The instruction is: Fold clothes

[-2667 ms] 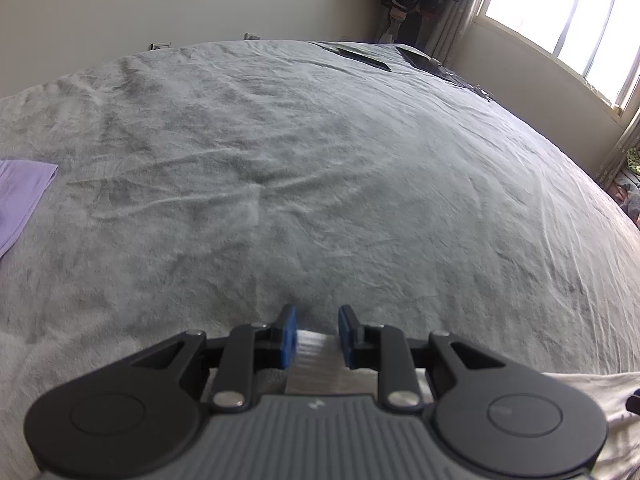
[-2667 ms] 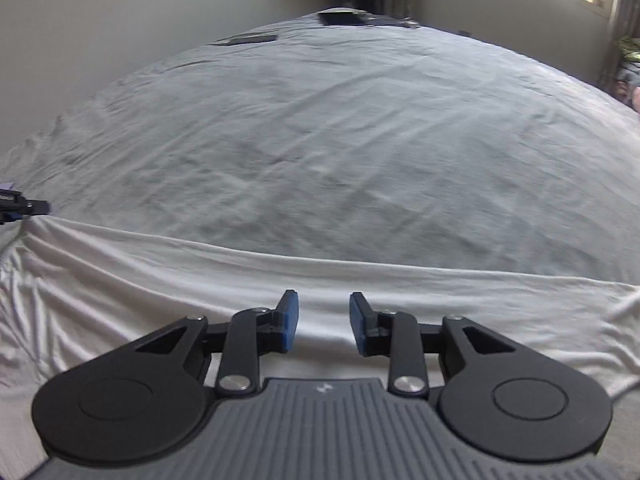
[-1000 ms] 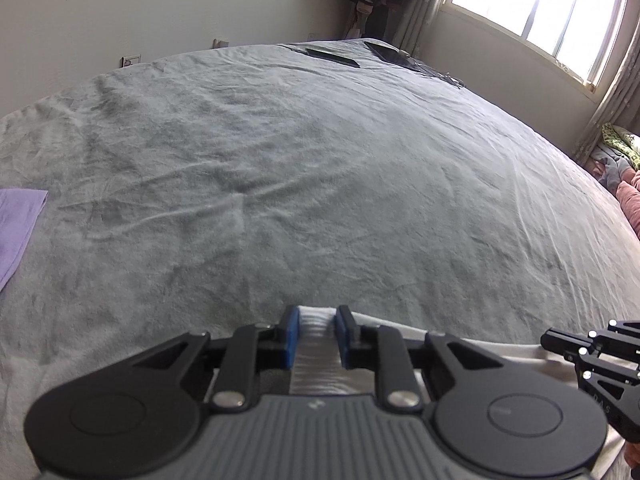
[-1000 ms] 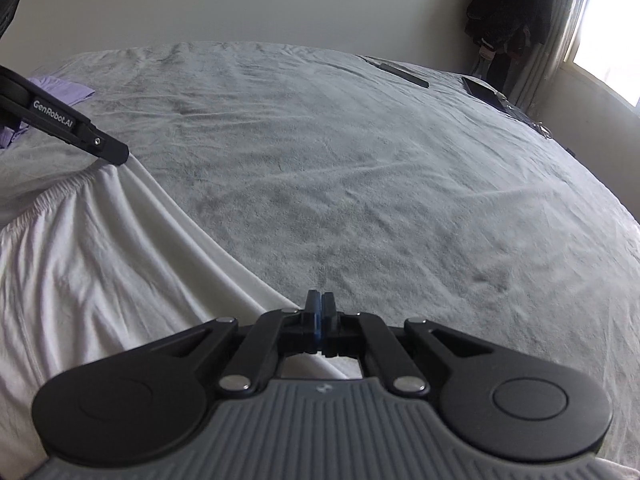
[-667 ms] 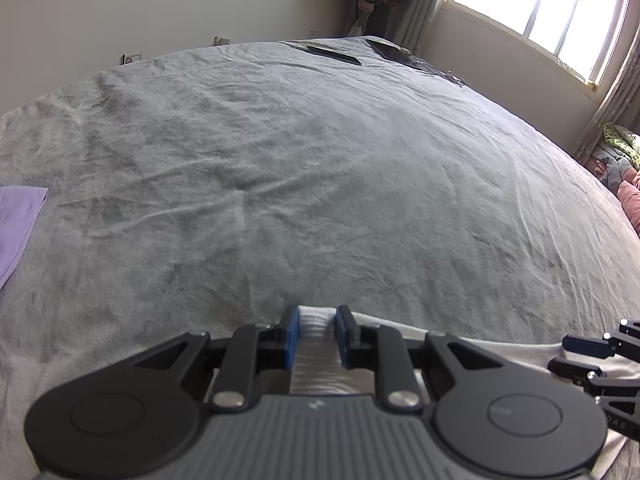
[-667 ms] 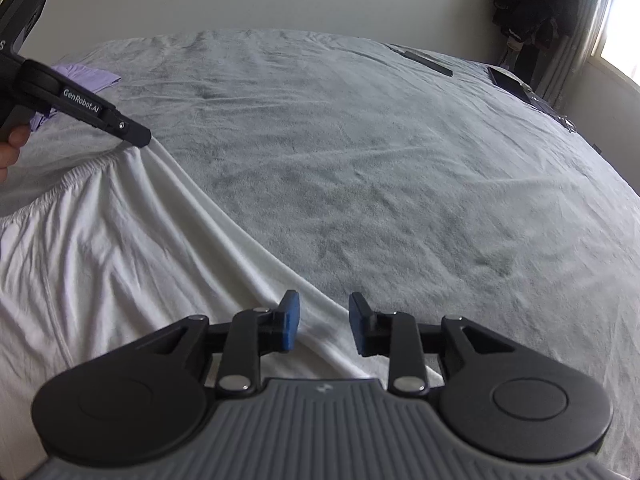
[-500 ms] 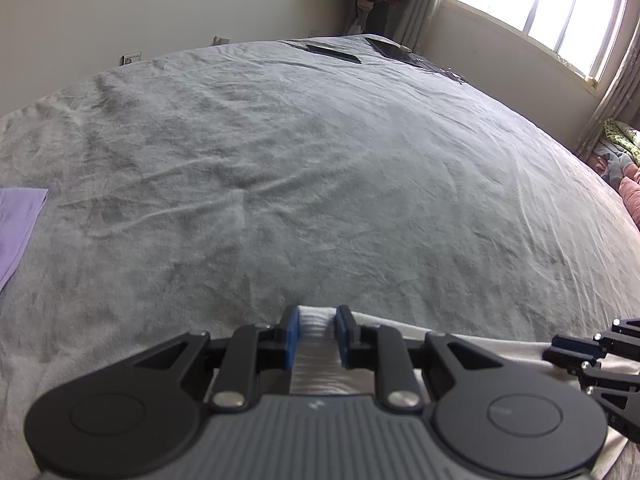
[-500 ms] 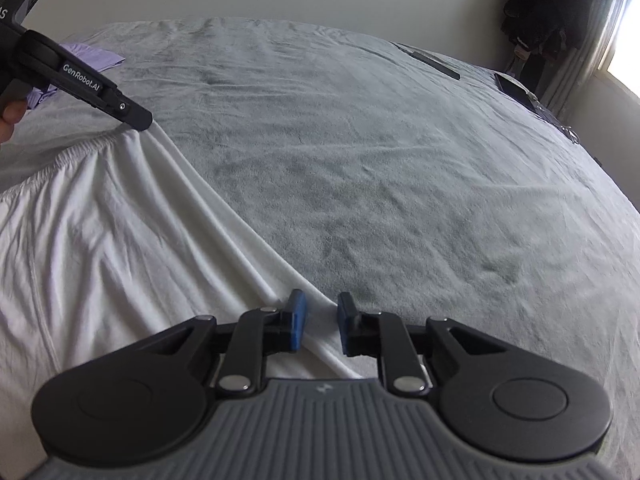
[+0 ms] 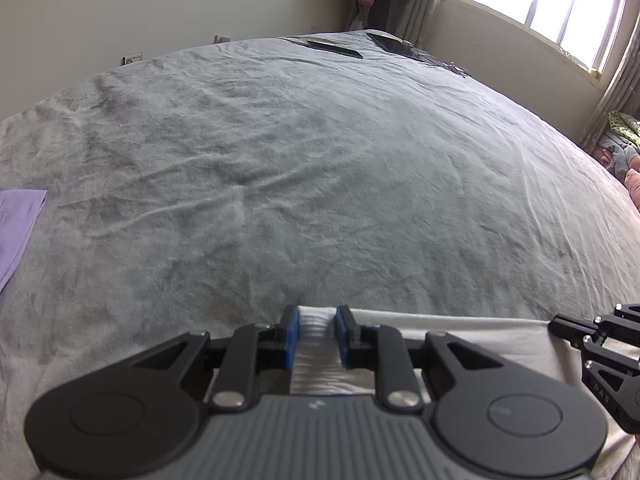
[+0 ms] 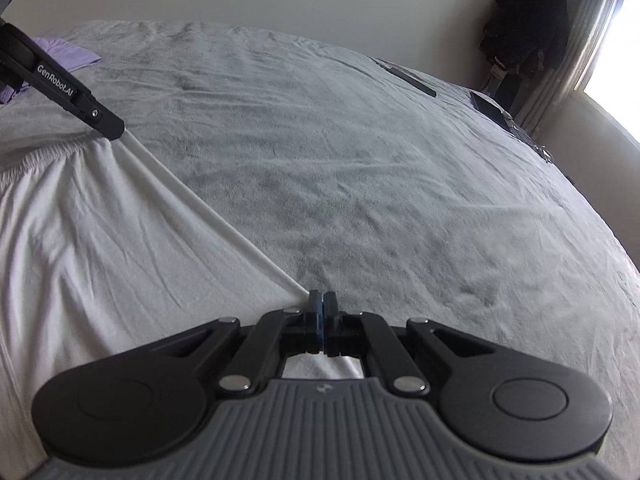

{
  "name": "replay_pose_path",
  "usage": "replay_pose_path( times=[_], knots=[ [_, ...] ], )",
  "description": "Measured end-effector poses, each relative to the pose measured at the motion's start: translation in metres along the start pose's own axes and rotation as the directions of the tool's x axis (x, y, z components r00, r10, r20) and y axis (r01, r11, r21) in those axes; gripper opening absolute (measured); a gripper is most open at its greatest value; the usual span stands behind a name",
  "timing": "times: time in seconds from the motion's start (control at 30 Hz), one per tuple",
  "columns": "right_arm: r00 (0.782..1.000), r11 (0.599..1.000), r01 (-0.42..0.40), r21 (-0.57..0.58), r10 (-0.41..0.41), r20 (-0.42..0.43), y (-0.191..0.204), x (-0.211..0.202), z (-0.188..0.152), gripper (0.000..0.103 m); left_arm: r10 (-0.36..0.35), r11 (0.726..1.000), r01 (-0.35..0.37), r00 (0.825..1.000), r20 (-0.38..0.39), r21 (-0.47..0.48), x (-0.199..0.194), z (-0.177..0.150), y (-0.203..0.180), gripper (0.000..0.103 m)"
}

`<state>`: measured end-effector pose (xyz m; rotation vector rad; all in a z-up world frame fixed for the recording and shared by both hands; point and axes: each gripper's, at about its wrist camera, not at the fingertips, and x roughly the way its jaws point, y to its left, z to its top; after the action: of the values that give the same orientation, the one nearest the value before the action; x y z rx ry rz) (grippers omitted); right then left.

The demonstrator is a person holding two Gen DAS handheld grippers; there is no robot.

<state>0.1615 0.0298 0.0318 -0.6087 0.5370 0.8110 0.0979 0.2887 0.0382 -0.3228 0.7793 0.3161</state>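
White garment (image 10: 100, 240) in both tongs (image 9: 317, 334) (image 10: 320, 312), on grey bed (image 10: 360, 180)

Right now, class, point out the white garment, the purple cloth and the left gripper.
white garment (image 10: 120, 240), right wrist view, on its wrinkled middle.
purple cloth (image 9: 16, 220), left wrist view, on its flat surface.
left gripper (image 9: 316, 334), left wrist view, midway between the blue fingertips.
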Motion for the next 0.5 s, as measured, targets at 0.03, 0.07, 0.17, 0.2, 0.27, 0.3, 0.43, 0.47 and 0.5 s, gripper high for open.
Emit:
replay_pose_path(
  times=[0.03,0.07,0.17,0.2,0.27,0.3,0.43,0.47,0.5],
  knots=[
    [1.000,1.000,0.004,-0.002,-0.004,-0.002,0.001,0.002,0.000,0.001,0.006,1.000,-0.006,1.000,-0.002,0.007,0.001,-0.001,-0.001,0.020],
    [1.000,1.000,0.008,-0.003,-0.008,-0.003,0.002,0.003,-0.001,0.001,0.009,1.000,-0.009,1.000,-0.002,0.011,0.001,-0.001,-0.002,0.021],
    [1.000,1.000,0.014,0.025,-0.015,0.012,-0.005,-0.003,-0.001,0.001,0.010,1.000,-0.010,1.000,-0.004,0.009,0.001,-0.001,-0.001,0.021],
    [0.999,0.999,0.023,0.048,-0.024,0.029,-0.011,-0.010,-0.001,0.004,0.009,1.000,-0.009,1.000,-0.006,0.006,0.001,-0.001,-0.001,0.021],
    [0.998,0.994,0.031,0.106,-0.037,0.058,-0.027,-0.024,-0.004,0.010,0.008,1.000,-0.008,1.000,-0.008,0.005,0.002,-0.001,-0.001,0.021],
    [0.997,0.991,0.038,0.129,-0.046,0.064,-0.035,-0.031,-0.008,0.010,0.008,1.000,-0.008,1.000,-0.010,0.004,0.002,-0.001,-0.001,0.021],
    [0.993,0.979,0.103,0.175,-0.110,0.033,-0.065,-0.048,-0.027,0.010,0.006,1.000,-0.007,1.000,-0.014,-0.010,0.002,0.000,0.001,0.024],
    [0.993,0.976,0.116,0.184,-0.121,0.014,-0.072,-0.051,-0.033,0.010,0.007,1.000,-0.007,1.000,-0.015,-0.018,0.002,0.000,0.002,0.028],
    [0.992,0.974,0.122,0.189,-0.123,-0.002,-0.078,-0.053,-0.038,0.010,0.015,1.000,-0.015,1.000,-0.010,-0.025,0.001,0.001,0.003,0.034]
  ],
)
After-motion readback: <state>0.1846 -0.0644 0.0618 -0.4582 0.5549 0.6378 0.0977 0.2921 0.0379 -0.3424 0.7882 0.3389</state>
